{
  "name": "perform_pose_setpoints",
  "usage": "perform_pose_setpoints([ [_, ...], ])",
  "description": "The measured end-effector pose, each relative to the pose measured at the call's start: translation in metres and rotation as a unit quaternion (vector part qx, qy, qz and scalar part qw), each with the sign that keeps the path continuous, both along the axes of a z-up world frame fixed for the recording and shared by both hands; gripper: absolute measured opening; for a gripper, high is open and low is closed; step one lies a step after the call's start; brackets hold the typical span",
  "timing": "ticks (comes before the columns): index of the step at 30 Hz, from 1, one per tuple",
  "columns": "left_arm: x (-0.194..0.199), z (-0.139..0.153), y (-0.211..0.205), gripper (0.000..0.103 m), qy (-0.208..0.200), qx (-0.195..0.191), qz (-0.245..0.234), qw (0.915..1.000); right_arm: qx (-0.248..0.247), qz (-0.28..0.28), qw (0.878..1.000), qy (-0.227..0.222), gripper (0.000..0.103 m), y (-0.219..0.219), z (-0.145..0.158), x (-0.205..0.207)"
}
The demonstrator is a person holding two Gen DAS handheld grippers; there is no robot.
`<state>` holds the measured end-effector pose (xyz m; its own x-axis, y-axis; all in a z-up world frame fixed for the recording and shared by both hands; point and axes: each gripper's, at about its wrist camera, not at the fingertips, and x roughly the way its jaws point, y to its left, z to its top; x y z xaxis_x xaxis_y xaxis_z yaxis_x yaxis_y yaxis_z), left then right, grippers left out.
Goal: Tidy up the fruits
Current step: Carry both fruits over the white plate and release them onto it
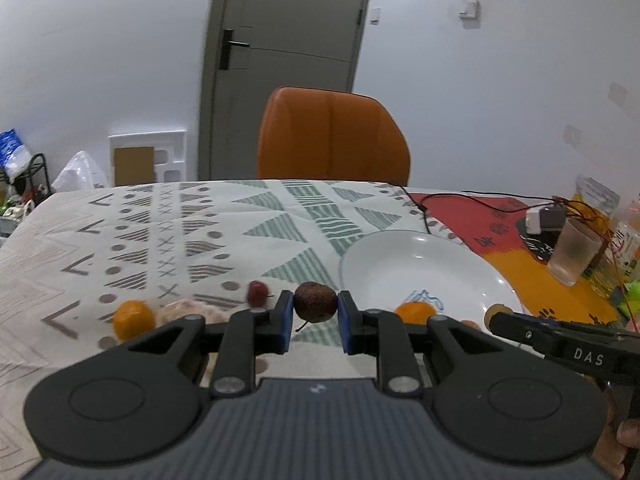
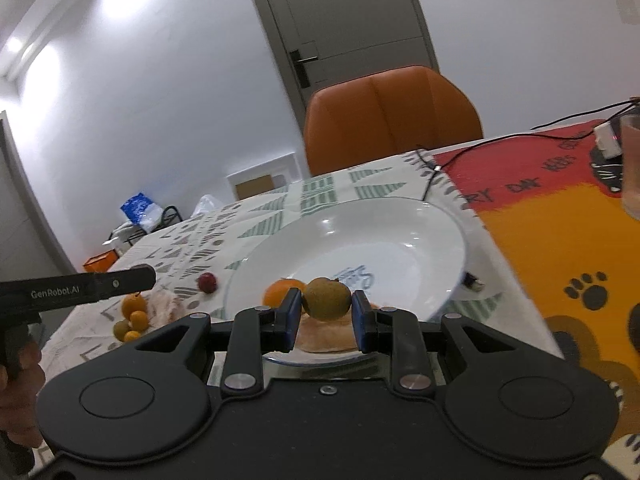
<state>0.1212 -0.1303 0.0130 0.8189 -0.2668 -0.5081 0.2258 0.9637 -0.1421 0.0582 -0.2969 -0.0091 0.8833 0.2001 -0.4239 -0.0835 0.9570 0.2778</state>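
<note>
The task is judged to be at an early stage: in the right wrist view only one orange fruit (image 2: 282,291) is seen lying inside the white plate (image 2: 400,216), near its near-left rim, together with a pale, soft-looking piece under the right gripper whose nature cannot be told. Two more fruits are in hand. A dark brown fruit (image 1: 315,302) with a thin stem is clamped between the blue pads of the left gripper (image 1: 314,316), which is held above the patterned tablecloth (image 1: 160,232) just left of the plate (image 1: 420,264). A greenish-yellow fruit (image 2: 327,298) is gripped by the right gripper (image 2: 326,316), held over the near part of the plate. Left to be gathered on the cloth, to the left of the plate, are a small red fruit (image 2: 207,282), a cluster of small orange fruits (image 2: 136,314) with a greenish one among them, and a pale pinkish thing (image 1: 188,310) beside them whose nature cannot be told. Both grippers are seen pointing forward and somewhat downward toward the far side of the table, where an orange chair (image 1: 332,136) stands; the right tool is seen at the right edge of the left view, reaching toward the plate, and the left tool is seen at the left edge of the right view, over the loose fruit
</note>
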Motion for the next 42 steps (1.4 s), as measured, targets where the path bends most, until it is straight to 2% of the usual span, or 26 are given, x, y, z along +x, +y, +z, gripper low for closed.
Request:
perform_pose_setpoints([
  [18, 0.030, -0.007, -0.051, 0.022, 0.008, 0.025, -0.039, 0.9989, -0.003, -0.029, 1.000, 0.001, 0.025, -0.027, -0.006, 0.004],
  [33, 0.037, -0.007, -0.058, 0.026, 0.015, 0.033, -0.031, 0.9989, 0.002, -0.029, 1.000, 0.000, 0.025, -0.029, -0.007, 0.007],
  [38, 0.030, -0.005, -0.048, 0.037, 0.015, 0.042, -0.020, 0.9988, -0.001, -0.038, 0.999, 0.000, 0.033, -0.027, -0.007, 0.008],
  [42, 0.024, -0.003, -0.038, 0.056, 0.011, 0.050, -0.006, 0.9987, 0.001, -0.035, 0.999, -0.005, 0.044, -0.023, -0.005, 0.004],
])
